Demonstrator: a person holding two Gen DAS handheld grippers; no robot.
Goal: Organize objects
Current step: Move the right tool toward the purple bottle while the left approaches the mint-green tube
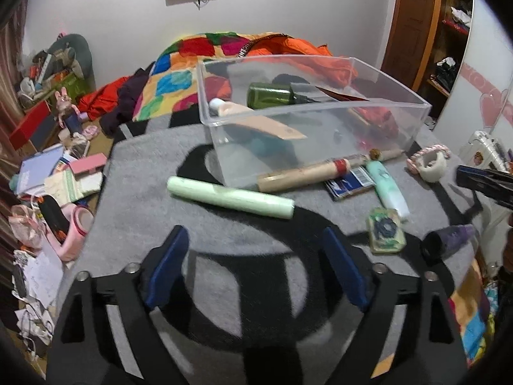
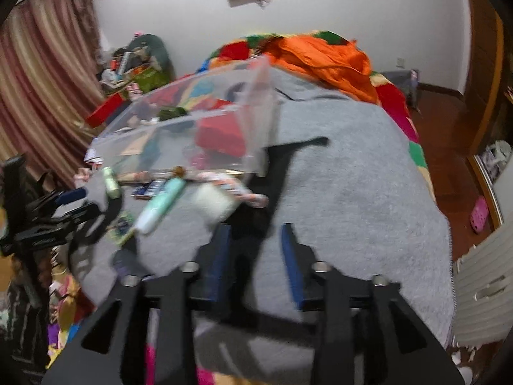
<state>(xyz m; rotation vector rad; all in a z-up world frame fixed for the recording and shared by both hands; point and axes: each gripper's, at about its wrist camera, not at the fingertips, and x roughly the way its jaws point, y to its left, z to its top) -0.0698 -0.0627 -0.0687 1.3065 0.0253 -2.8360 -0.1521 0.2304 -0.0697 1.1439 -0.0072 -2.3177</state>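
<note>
Gray blanket (image 1: 144, 160) is serving as a sorting surface; both grippers, left gripper (image 1: 253, 269) and right gripper (image 2: 256, 256), are hovering spread and empty, while a clear bin (image 1: 320, 109) at center is collecting items.

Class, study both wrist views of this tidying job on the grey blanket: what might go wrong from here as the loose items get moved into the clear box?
1. The pale green tube is round and lies loose on the soft grey blanket; it may roll as the open left gripper closes on it.
2. The paper roll rests against the clear box, so a grab there could knock the box.
3. The right gripper, open and empty, works near the white ring and could nudge it.
</note>
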